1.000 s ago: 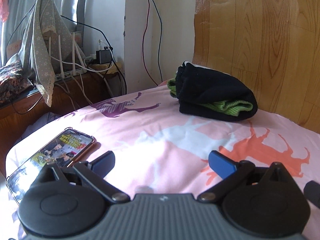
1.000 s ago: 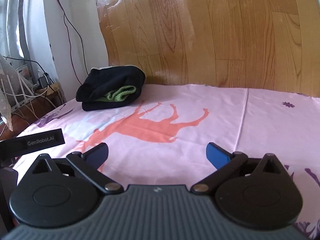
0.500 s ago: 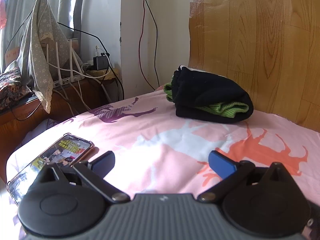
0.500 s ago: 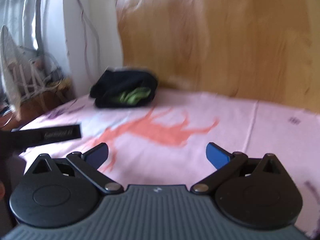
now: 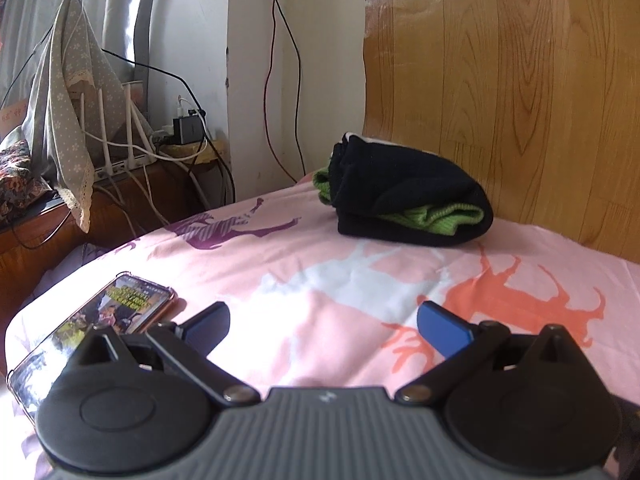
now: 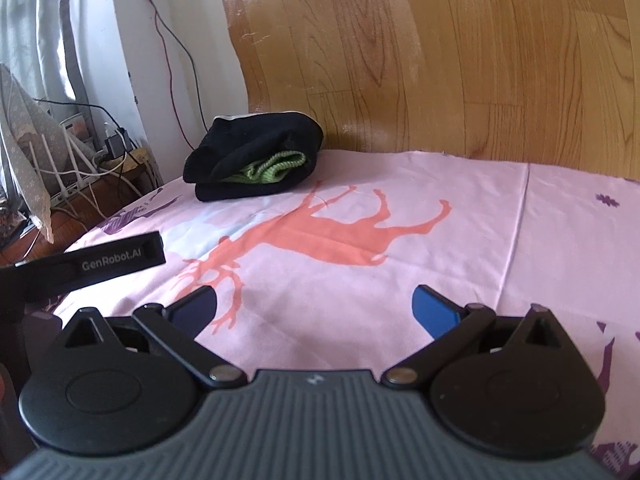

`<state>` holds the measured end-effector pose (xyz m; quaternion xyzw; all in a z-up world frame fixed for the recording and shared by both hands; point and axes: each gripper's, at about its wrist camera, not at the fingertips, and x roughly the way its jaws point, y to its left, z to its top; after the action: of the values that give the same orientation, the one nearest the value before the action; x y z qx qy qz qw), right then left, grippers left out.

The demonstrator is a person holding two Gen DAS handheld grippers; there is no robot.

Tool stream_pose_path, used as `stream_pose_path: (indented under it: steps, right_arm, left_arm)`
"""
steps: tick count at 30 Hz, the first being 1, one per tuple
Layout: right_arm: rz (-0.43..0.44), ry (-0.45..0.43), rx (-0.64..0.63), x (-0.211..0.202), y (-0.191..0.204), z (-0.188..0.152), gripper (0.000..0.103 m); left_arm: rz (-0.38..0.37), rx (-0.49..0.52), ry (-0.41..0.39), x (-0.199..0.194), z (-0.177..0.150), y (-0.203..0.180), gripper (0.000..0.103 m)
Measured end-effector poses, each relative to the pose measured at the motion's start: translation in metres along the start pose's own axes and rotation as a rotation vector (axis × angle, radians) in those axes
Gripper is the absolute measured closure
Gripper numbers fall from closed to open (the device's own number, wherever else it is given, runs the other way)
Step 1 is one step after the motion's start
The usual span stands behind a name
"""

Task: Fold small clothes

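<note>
Both grippers are up over the bed with nothing in them: the left gripper (image 5: pixel 322 326) has its blue pads spread wide, and the right gripper (image 6: pixel 314 312) is just as wide, jaws empty. The folded clothes (image 5: pixel 408 198) sit at the far end of the pink deer-print bedsheet (image 5: pixel 320 280), right up by the wood-grain wall panel (image 5: pixel 520 100), well apart from both grippers: a black garment wrapped around a green knit one, the green peeking out of the fold. Only the left wrist view picks up the phone (image 5: pixel 92 332), screen lit, lying on the sheet just beside the left finger, its near end hidden behind the gripper body. Only the right wrist view catches the other gripper's black arm with the GenRobot.AI lettering (image 6: pixel 92 262) poking in from the left edge, mostly cut off. A cloth-draped router with white antennas (image 5: pixel 108 136) and tangled cables stands on the side cabinet.
</note>
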<state>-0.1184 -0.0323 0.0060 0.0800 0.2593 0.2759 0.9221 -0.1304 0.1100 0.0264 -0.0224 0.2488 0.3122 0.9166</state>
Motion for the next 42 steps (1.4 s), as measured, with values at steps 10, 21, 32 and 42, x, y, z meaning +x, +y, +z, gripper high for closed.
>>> stream_pose_path:
  steps: [10, 21, 32, 42]
  right_arm:
    - [0.001, 0.013, 0.011, 0.0, -0.003, 0.0, 0.0]
    - [0.006, 0.023, 0.013, 0.002, -0.003, 0.0, 0.0]
    - [0.011, 0.032, 0.024, 0.002, -0.005, 0.0, 0.0]
    - [0.015, 0.042, 0.049, 0.004, -0.008, 0.0, 0.0]
  left_arm:
    - [0.02, 0.027, 0.023, 0.004, -0.001, -0.003, 0.0]
    - [0.039, 0.051, 0.045, 0.005, -0.003, -0.007, 0.0]
    - [0.076, 0.093, 0.013, 0.001, -0.003, -0.013, 0.0]
    - [0.081, 0.088, -0.007, -0.001, -0.003, -0.01, 0.0]
